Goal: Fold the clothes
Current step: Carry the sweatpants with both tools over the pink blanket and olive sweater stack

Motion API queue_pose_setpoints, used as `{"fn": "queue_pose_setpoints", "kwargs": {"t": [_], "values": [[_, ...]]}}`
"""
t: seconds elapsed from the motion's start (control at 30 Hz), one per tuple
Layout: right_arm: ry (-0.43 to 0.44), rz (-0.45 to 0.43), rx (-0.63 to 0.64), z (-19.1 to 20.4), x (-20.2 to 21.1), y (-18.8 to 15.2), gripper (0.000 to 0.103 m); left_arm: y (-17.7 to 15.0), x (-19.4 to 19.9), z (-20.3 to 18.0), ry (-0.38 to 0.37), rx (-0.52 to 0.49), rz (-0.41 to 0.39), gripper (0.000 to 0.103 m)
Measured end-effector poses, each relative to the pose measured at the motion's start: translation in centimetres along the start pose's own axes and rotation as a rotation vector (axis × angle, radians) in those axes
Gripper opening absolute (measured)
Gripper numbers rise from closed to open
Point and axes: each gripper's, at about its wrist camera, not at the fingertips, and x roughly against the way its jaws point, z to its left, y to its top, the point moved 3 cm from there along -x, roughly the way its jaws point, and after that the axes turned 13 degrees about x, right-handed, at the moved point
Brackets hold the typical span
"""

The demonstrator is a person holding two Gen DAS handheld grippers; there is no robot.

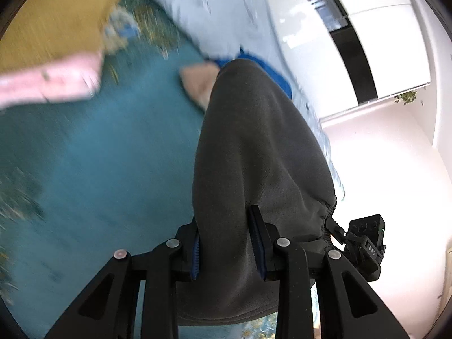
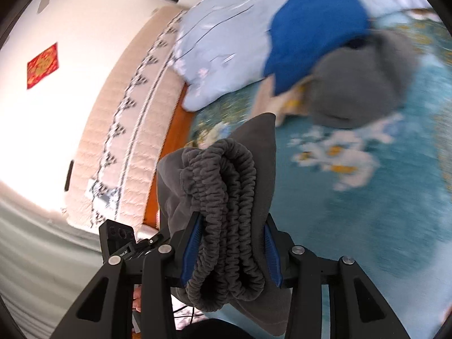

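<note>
The left gripper is clamped on a fold of the grey trousers, with the cloth pinched between its 2 blue-padded fingers. From there the grey cloth runs forward and hangs down toward the bed, whose teal flowered bedspread fills the left side of the left wrist view. The right gripper is closed on the bunched elastic waistband of the same trousers, several gathered loops of it squeezed between the blue pads. In the right wrist view the rest of the grey cloth trails away across the bed and its far end lies on the bedspread, partly over a blue garment and touching a tan piece of cloth.

Both views are blurred by motion. In the left wrist view a mustard-yellow cloth and a pink garment lie together toward the far left edge of the bed, the pink one under the yellow. A pale blue quilt lies along the head edge of the bed, against the cream padded headboard with its dark zigzag trim. A red square decoration hangs on the white wall beyond. The other gripper's black body shows at the right of the left wrist view, just beside the waistband.
</note>
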Motion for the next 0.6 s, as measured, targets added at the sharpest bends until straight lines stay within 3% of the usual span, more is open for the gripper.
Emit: {"fn": "queue_pose_setpoints", "kwargs": {"t": [0.17,0.33,0.6], "values": [[0.070,0.051,0.046,4.6,-6.3,1.1,0.044,3.2,7.1,1.7,0.007,-0.050,-0.125,0.031],[0.123,0.094,0.106,9.3,-13.3,2.8,0.044,7.5,12.3,5.1,0.001,-0.030,-0.237,0.031],[0.169,0.170,0.168,14.6,-24.1,7.4,0.044,13.9,17.3,10.0,0.021,0.034,-0.371,0.031]]}}
